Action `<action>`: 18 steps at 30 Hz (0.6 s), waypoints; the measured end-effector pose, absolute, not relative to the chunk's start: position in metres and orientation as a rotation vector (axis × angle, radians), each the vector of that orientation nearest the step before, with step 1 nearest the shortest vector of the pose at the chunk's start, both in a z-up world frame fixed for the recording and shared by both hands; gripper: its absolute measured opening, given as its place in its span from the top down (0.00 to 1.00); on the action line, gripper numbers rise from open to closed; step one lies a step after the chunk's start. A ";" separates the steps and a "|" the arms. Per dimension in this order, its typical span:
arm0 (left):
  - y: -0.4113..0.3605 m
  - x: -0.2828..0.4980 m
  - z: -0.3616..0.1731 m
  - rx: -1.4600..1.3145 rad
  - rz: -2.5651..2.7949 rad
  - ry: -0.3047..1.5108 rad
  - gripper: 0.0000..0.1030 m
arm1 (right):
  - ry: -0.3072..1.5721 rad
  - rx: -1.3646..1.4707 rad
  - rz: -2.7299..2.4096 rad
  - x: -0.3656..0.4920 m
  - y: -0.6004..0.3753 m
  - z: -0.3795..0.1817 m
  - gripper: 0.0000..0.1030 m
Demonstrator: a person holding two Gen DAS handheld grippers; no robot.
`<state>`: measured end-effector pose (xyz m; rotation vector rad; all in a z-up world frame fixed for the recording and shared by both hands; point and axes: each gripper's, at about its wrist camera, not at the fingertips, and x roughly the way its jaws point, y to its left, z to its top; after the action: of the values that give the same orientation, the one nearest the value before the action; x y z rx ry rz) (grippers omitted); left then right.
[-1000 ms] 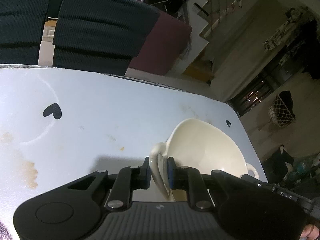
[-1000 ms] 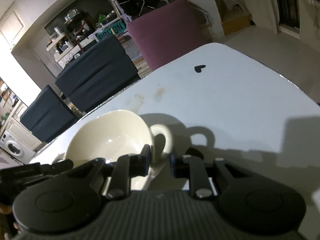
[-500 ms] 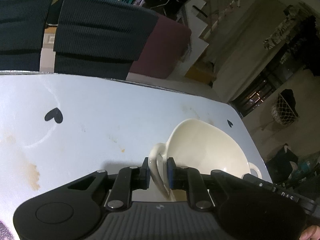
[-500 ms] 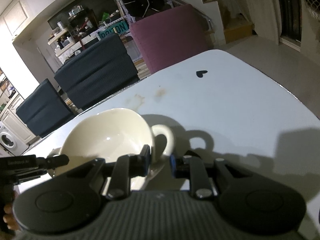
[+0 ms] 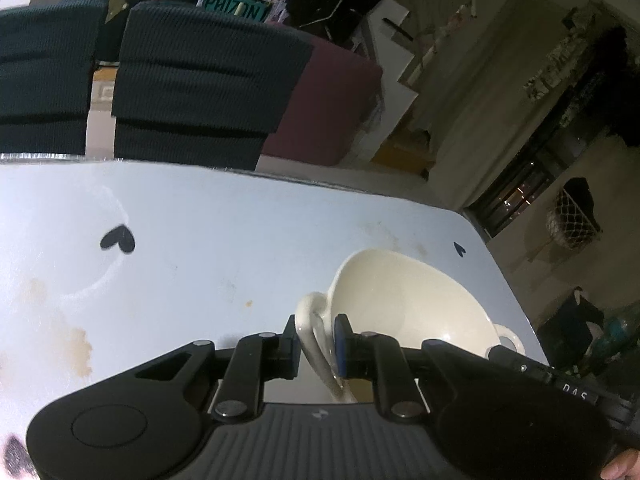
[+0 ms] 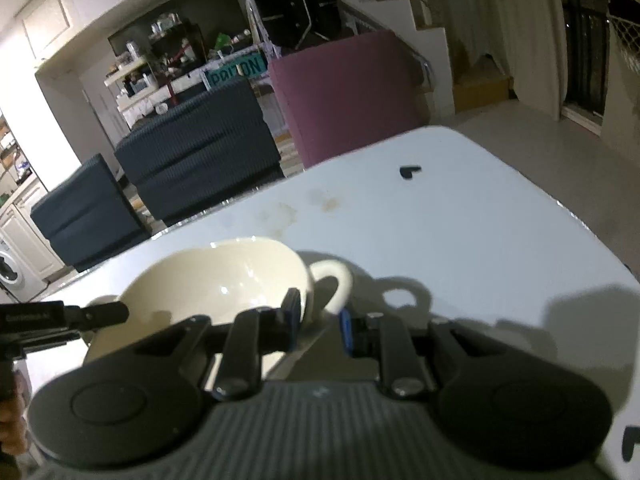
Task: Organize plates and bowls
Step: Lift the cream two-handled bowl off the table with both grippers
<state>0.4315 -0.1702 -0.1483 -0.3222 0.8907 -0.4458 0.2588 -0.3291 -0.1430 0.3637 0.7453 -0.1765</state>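
Observation:
A cream bowl [image 5: 404, 296] with a loop handle on each side is held over the white table [image 5: 224, 240]. My left gripper [image 5: 317, 346] is shut on the bowl's left handle [image 5: 310, 320]. In the right wrist view the same bowl [image 6: 216, 284] shows, and my right gripper [image 6: 320, 324] is shut on its right handle [image 6: 340, 280]. The left gripper's tip [image 6: 96, 314] shows at the bowl's far side there, and the right gripper's tip [image 5: 532, 368] shows in the left wrist view.
The table has black heart marks [image 5: 118, 239] [image 6: 409, 171] and brown stains [image 5: 76, 350]. Dark blue chairs [image 5: 200, 84] and a maroon seat [image 6: 344, 92] stand beyond the far edge. The table's right edge [image 6: 580, 220] drops to the floor.
Both grippers keep their hold on the bowl's handles. The bowl and both grippers have drifted slightly, with the views tilting a little upward.

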 end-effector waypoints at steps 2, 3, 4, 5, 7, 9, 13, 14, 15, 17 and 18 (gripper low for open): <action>-0.167 0.436 -0.152 -0.343 -0.443 0.914 0.82 | 0.759 0.390 -0.163 0.258 -0.334 -0.146 0.76; -0.166 0.439 -0.153 -0.347 -0.439 0.923 0.82 | 0.771 0.404 -0.155 0.259 -0.336 -0.147 0.76; -0.164 0.441 -0.153 -0.355 -0.441 0.923 0.82 | 0.783 0.419 -0.151 0.261 -0.337 -0.147 0.76; -0.164 0.443 -0.153 -0.359 -0.441 0.924 0.81 | 0.788 0.443 -0.145 0.262 -0.340 -0.149 0.75; -0.164 0.445 -0.152 -0.357 -0.441 0.921 0.81 | 0.784 0.469 -0.145 0.265 -0.343 -0.148 0.74; -0.165 0.447 -0.152 -0.353 -0.439 0.909 0.81 | 0.771 0.466 -0.148 0.267 -0.345 -0.149 0.70; -0.166 0.450 -0.154 -0.370 -0.440 0.903 0.80 | 0.763 0.482 -0.156 0.269 -0.341 -0.153 0.67; -0.166 0.450 -0.155 -0.374 -0.440 0.904 0.80 | 0.762 0.487 -0.153 0.269 -0.341 -0.154 0.67; -0.166 0.451 -0.156 -0.378 -0.440 0.906 0.79 | 0.759 0.488 -0.148 0.270 -0.340 -0.154 0.68; -0.167 0.451 -0.156 -0.370 -0.442 0.906 0.79 | 0.756 0.491 -0.142 0.269 -0.339 -0.154 0.71; -0.168 0.451 -0.155 -0.359 -0.445 0.903 0.79 | 0.756 0.484 -0.143 0.269 -0.338 -0.154 0.71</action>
<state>0.4509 -0.1676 -0.1551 -0.3590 0.9026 -0.4453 0.2692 -0.3384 -0.1539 0.4835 0.7558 -0.1433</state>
